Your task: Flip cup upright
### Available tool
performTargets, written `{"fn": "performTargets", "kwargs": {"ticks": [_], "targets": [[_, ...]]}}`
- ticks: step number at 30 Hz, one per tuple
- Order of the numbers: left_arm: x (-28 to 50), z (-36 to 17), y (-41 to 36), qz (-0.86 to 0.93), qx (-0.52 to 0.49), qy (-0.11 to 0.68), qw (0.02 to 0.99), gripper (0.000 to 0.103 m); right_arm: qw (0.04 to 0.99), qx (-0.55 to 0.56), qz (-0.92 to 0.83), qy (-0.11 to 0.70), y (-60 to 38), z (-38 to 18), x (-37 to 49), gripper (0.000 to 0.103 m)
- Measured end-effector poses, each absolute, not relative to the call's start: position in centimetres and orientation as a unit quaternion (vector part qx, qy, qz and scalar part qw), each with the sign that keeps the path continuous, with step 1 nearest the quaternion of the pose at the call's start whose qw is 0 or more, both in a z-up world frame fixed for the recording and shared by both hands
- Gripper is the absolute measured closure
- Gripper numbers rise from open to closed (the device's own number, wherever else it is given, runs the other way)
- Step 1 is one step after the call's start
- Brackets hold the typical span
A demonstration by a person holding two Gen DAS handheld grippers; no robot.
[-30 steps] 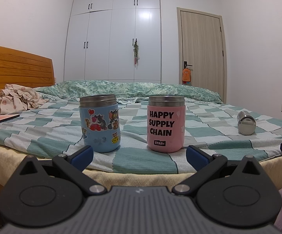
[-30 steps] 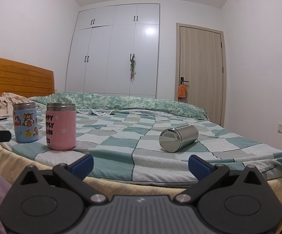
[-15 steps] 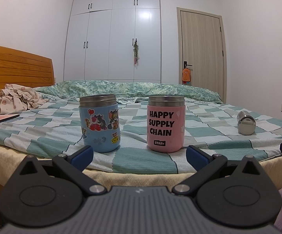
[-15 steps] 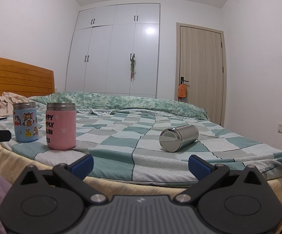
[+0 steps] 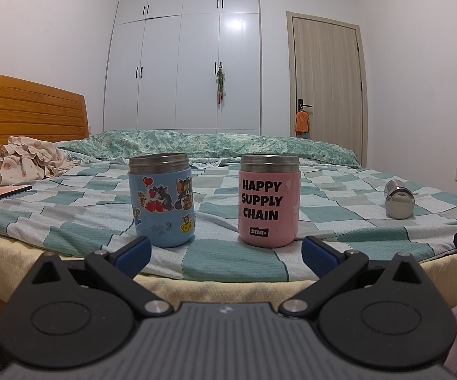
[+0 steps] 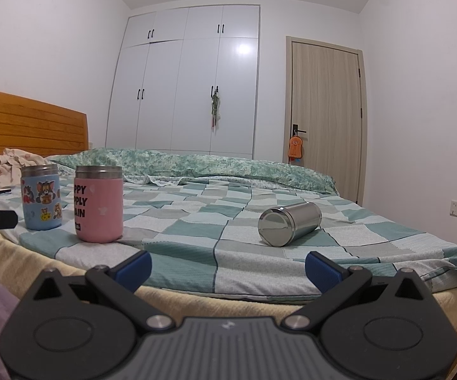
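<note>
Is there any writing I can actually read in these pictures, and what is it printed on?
"HAPPY SUPPLY CHAIN": on the pink cup.
"STAR+": small black label low on the same cup.
Blue cup: cartoon stickers only, no words readable.
Steel cup lying on its side: no writing visible.

From where I stood, the right gripper (image 6: 228, 268) hung off the bed's near edge with its jaws spread wide, and only bare checked bedspread (image 6: 197, 237) lay between it and the steel cup (image 6: 288, 223), which lay on its side with open cover all round it. The pink cup (image 6: 99, 203) and the blue cartoon cup (image 6: 40, 201) stood upright side by side well off to the left of the steel one, with a gap between them, and blocked nothing on that line. The left gripper (image 5: 225, 250), also spread wide, faced those two directly, so they barred its straight way forward.
</note>
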State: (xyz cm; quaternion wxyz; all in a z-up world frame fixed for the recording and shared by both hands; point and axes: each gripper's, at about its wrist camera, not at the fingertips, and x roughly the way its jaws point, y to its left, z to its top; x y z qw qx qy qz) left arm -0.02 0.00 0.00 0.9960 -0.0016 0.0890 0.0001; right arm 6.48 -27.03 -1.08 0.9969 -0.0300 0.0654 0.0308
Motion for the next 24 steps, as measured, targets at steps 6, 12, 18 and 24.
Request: {"fn": "performTargets", "kwargs": {"ticks": [6,12,18,24], "targets": [[0.2,0.2,-0.3,-0.01,0.004,0.097,0.995,0.0,0.996,-0.033,0.032,0.074,-26.8,-1.1,6.6,0.0],[1.4,1.7,-1.9,-0.058,0.016,0.115,0.992,0.0,0.994,-0.013,0.048,0.096,-28.0,-0.1,7.2,0.0],[4.2,4.1,-5.9,-0.133,0.069,0.125,0.981,0.0,0.993,-0.02,0.044,0.106,-29.9,1.4,9.0,0.0],[9.2,6.4,-10.9,-0.199,0.123,0.146,0.961,0.0,0.992,-0.024,0.028,0.122,-33.4,3.2,11.8,0.0]]}}
